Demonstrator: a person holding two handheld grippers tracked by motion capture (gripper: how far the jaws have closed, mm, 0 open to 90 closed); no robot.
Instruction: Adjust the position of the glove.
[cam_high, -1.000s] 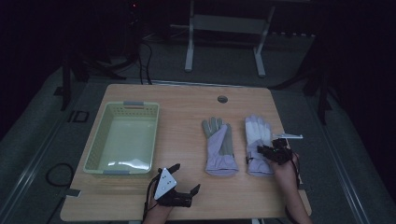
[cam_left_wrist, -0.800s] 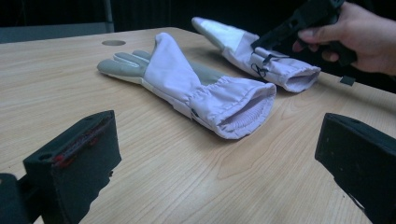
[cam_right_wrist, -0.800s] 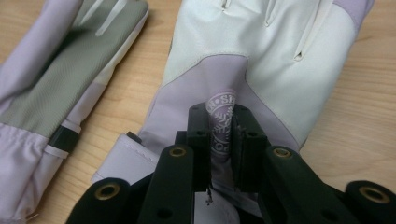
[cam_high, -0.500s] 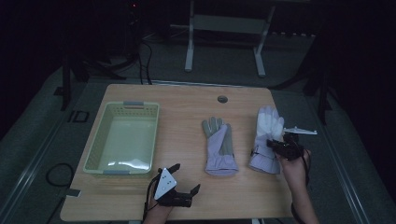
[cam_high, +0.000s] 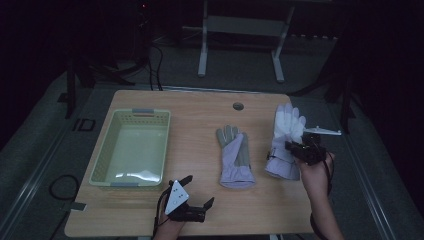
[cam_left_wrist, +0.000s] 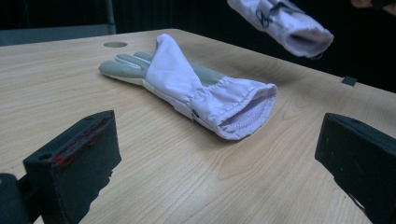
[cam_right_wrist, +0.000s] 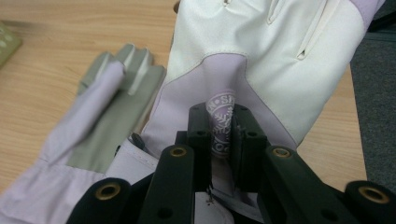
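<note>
Two pale lilac work gloves are on view. One glove (cam_high: 235, 157) lies flat mid-table, grey palm up, cuff toward the person (cam_left_wrist: 205, 95). The other glove (cam_high: 286, 135) is lifted off the table at the right, its cuff hanging open (cam_left_wrist: 299, 28). My right gripper (cam_high: 300, 149) is shut on a pinched fold of this glove's back (cam_right_wrist: 220, 126). My left gripper (cam_high: 189, 196) rests near the table's front edge, its jaws wide open with nothing between them, pointing at the flat glove's cuff.
A pale green plastic basket (cam_high: 107, 157) stands at the table's left side. A round cable hole (cam_high: 238, 106) sits near the far edge. Beyond the table stands a metal frame (cam_high: 240, 30) on a dark floor.
The right gripper has raised the right-hand glove off the table and carried it farther away and to the right. The left gripper has stayed put.
</note>
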